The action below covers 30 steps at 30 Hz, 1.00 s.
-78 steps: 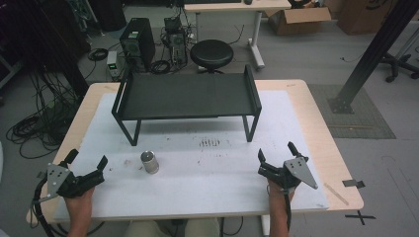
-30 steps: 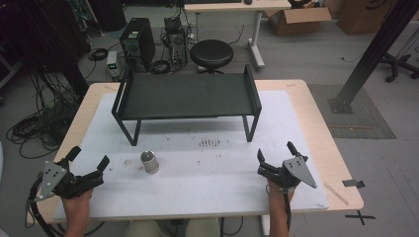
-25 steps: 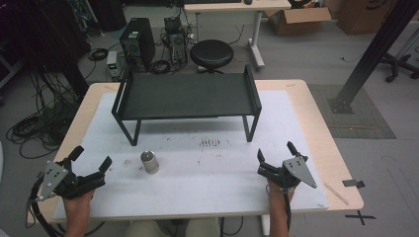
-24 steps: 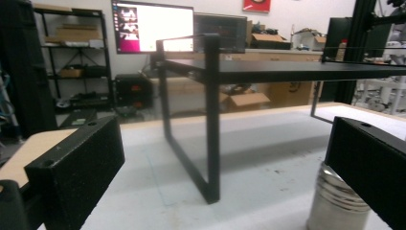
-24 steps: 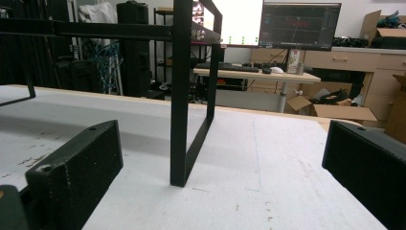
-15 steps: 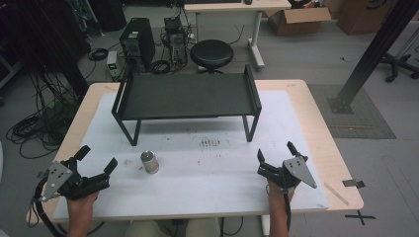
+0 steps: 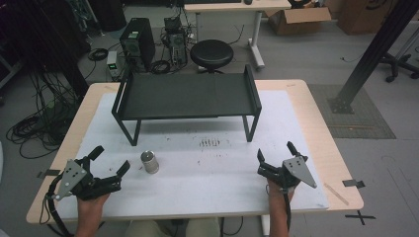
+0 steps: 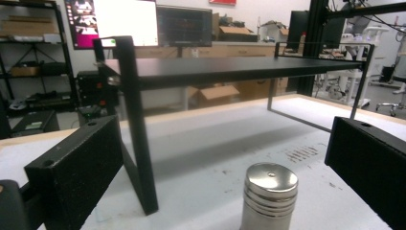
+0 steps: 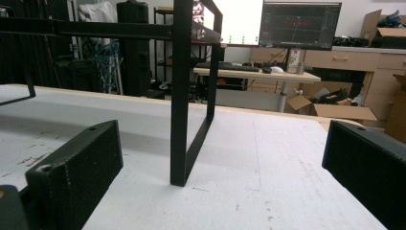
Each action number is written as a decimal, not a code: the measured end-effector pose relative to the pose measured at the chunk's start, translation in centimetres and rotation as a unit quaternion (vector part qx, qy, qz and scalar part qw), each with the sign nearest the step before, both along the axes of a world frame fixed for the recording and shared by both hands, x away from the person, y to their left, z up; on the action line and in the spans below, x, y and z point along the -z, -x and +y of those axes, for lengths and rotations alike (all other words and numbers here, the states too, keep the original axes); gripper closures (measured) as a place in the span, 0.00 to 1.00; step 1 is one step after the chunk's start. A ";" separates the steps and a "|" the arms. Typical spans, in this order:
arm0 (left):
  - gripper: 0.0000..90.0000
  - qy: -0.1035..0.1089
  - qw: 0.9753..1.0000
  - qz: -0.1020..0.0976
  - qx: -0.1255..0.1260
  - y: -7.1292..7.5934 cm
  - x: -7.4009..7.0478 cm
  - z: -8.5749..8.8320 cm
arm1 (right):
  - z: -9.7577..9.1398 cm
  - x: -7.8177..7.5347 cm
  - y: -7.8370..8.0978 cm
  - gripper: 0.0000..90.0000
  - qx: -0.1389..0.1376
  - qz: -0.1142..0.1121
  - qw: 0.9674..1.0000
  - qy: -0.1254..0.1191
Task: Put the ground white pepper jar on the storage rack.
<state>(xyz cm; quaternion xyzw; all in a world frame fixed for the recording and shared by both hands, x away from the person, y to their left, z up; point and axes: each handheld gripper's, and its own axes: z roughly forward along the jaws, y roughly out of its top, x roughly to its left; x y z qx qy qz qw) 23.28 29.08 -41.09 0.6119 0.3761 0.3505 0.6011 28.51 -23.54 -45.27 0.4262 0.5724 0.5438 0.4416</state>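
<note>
A small silver metal canister (image 7: 149,162) stands upright on the white table mat (image 7: 207,168), in front of a black low shelf (image 7: 188,96). My left gripper (image 7: 112,159) is open at the near left, its jaws pointing toward the canister from a short way off. In the left gripper view the canister (image 8: 268,199) stands between and just beyond the wide-apart jaws of that gripper (image 8: 222,139), not touched. My right gripper (image 7: 275,150) is open at the near right with nothing in it. In its own view, the right gripper (image 9: 222,143) faces the shelf's right front leg (image 9: 181,96).
The shelf's left front leg (image 8: 139,139) stands just left of the canister. Bare mat lies between the two grippers. The table's front edge (image 7: 197,216) is close behind both hands. A stool (image 7: 211,55) and computers stand on the floor beyond the table.
My left gripper has shifted a little to the right, closer to the canister, with its jaws still open. The right gripper and the canister have stayed put.
</note>
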 end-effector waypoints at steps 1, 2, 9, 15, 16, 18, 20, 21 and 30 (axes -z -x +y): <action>0.00 -0.002 1.000 0.002 0.001 0.0 0.0 -0.1 | 0.0 0.0 0.0 0.00 0.000 0.000 1.000 0.000; 0.00 -0.003 1.000 0.003 0.003 -0.1 0.1 -0.3 | 0.0 0.0 0.0 0.00 0.000 0.000 1.000 0.000; 0.00 -0.016 1.000 0.014 0.015 -0.4 0.3 -1.2 | 0.0 0.0 0.0 0.00 -0.001 0.001 1.000 0.000; 0.00 -0.027 0.999 0.024 0.027 -1.0 0.7 -2.0 | 0.0 0.0 0.0 0.00 -0.002 0.001 1.000 0.001; 0.00 -0.029 0.999 0.026 0.028 -1.0 0.8 -2.1 | 0.0 0.0 0.0 0.00 -0.002 0.001 1.000 0.001; 0.00 -0.033 0.999 0.029 0.032 -1.2 0.9 -2.3 | 0.0 0.0 0.0 0.00 -0.002 0.001 1.000 0.001; 0.00 -0.037 0.998 0.035 0.036 -1.4 1.1 -2.6 | 0.0 0.0 0.0 0.00 -0.002 0.001 1.000 0.001; 0.00 -0.038 0.998 0.037 0.036 -1.4 1.2 -2.7 | 0.0 0.0 0.0 0.00 -0.002 0.001 1.000 0.002; 0.00 -0.059 0.996 0.056 0.041 -2.3 1.9 -3.6 | 0.0 0.0 0.0 0.00 -0.002 0.000 1.000 0.003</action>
